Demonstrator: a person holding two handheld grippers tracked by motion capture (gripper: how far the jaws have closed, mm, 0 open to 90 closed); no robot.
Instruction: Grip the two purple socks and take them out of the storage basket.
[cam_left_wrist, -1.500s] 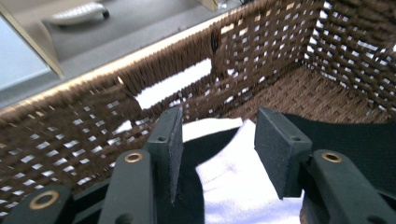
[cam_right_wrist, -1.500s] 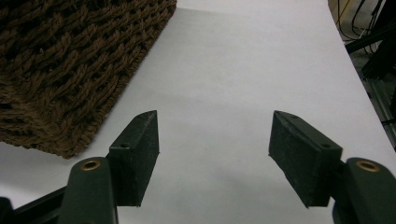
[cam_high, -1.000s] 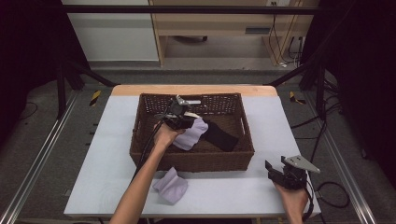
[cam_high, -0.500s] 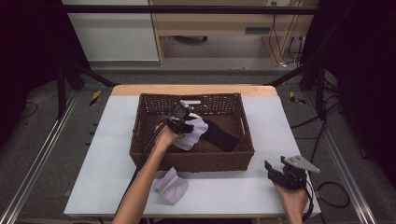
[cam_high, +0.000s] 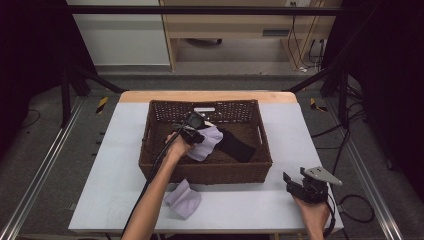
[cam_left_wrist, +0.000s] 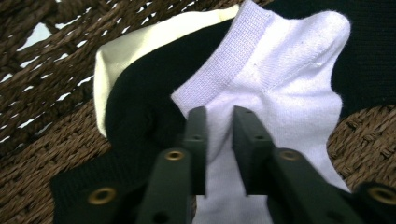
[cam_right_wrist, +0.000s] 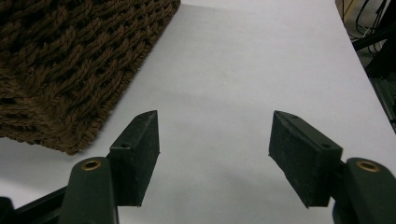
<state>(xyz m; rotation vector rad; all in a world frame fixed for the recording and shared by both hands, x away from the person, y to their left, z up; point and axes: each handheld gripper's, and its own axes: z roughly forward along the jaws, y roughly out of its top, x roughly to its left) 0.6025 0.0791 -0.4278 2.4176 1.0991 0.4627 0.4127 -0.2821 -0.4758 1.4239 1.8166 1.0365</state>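
Left claw in the basket, right claw idle.
My left arm stretches forward, left claw (cam_left_wrist: 219, 140) pinching the white sock (cam_left_wrist: 280, 88) over a black sock (cam_left_wrist: 135, 107) inside the wicker basket (cam_high: 150, 145); my right claw (cam_right_wrist: 212, 154) hovers spread above the surface (cam_right_wrist: 261, 70).
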